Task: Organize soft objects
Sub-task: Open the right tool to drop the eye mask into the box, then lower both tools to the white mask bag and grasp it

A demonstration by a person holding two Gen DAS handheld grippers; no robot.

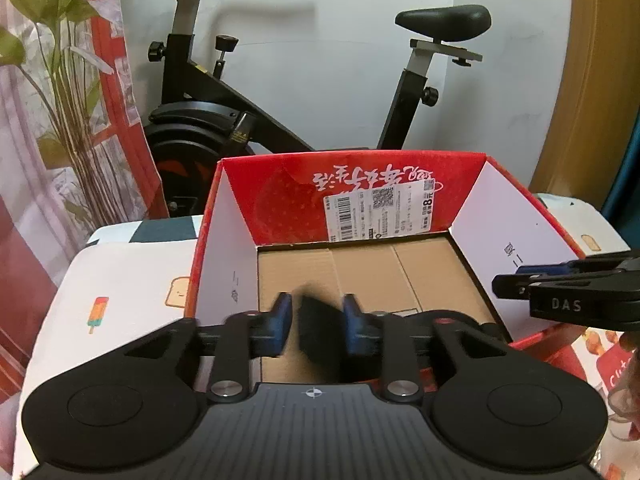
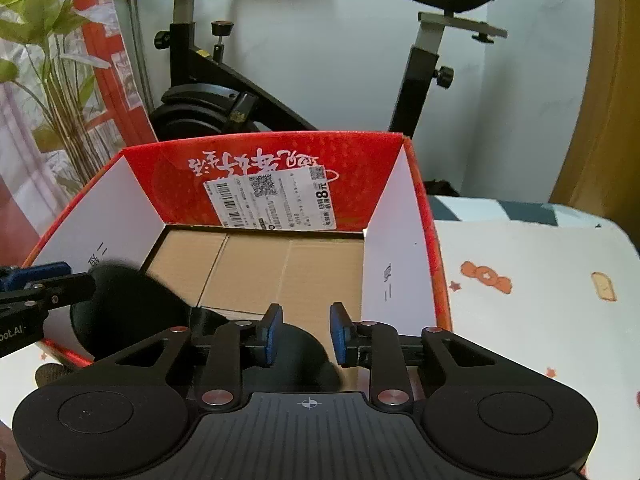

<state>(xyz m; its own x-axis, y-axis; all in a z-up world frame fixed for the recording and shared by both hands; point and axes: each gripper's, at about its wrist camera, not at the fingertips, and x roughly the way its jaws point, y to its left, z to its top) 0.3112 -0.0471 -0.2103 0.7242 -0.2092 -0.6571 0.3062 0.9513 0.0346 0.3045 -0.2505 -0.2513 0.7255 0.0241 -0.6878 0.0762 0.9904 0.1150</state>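
Both grippers hover over the near edge of an open red cardboard box (image 1: 348, 196), and the step in hand appears to be the release of a black soft object (image 2: 120, 308) into it. In the left wrist view the left gripper (image 1: 316, 320) has its blue-padded fingers (image 1: 282, 318) narrowly parted, with a blurred black strip between them that touches neither pad clearly; whether it is gripped or falling free cannot be told. In the right wrist view the right gripper (image 2: 306, 332) shows fingers (image 2: 340, 330) set apart with nothing between them, and the rounded black mass lies below and to its left, over the box's near-left corner, just beside the left gripper's tip. The box floor of brown corrugated card is otherwise bare. The next move probably calls for confirming the object has dropped inside, then drawing both grippers up and back to seek another soft item; none shows here. The box stands on a bench (image 2: 520, 264) covered by a white cartoon-print cloth. Behind it stand an exercise bike (image 1: 248, 92) and a leafy plant (image 1: 60, 80), well apart. The tall white side flaps narrow the entry, and the grippers sit close together.
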